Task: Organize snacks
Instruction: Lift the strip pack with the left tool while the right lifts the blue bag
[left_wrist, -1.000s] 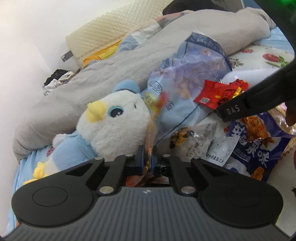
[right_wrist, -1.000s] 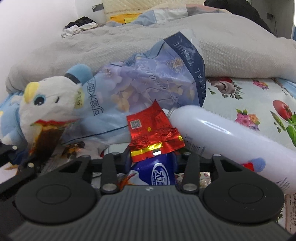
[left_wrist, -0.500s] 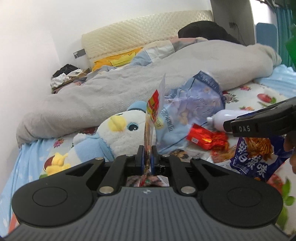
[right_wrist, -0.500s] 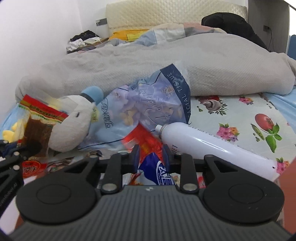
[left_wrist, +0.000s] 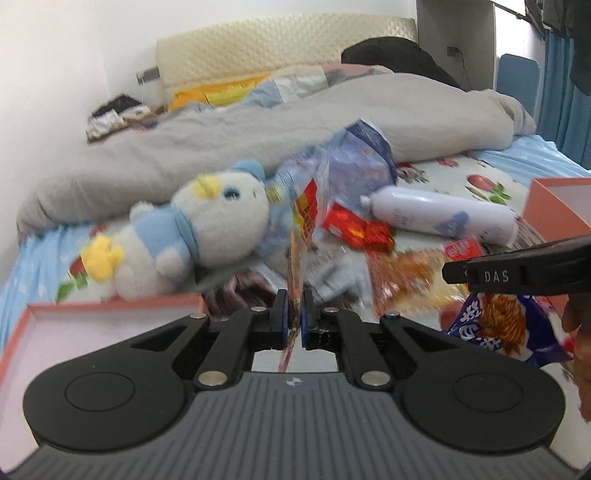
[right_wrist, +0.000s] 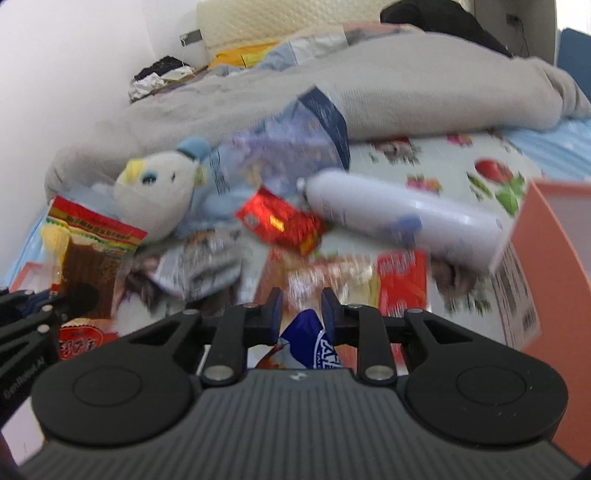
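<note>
Both hands are mid-carry, each bringing one snack away from the pile on the bed, so the step in hand looks like the transfer into a box. Nearest, the left tongs (left_wrist: 293, 317) are pinched tight on the bottom edge of a thin clear packet (left_wrist: 303, 221) with a red and yellow label, which stands up edge-on from the pads; seen from the right wrist view it is a flat pack (right_wrist: 88, 254) of dark brown strips under a red header. Just below and to the left of these tongs lies the open salmon-pink tray (left_wrist: 110, 310) with a pale floor, a likely place to drop it. The right tongs (right_wrist: 301, 314) are narrow, closed on the crumpled top of a blue and white bag (right_wrist: 314, 347) printed with orange food, which hangs below them. A second pink box (right_wrist: 550, 258) stands at the right. The next move calls for steering each pack over a box, lowering it, then letting go. Farther out, loose snacks (left_wrist: 406, 277) remain scattered beside a red foil pouch (left_wrist: 354, 229), a white bottle (left_wrist: 443, 218), a plush penguin (left_wrist: 207, 229) and a tissue pack (left_wrist: 354, 166), with a grey blanket (left_wrist: 258, 140) beyond.
</note>
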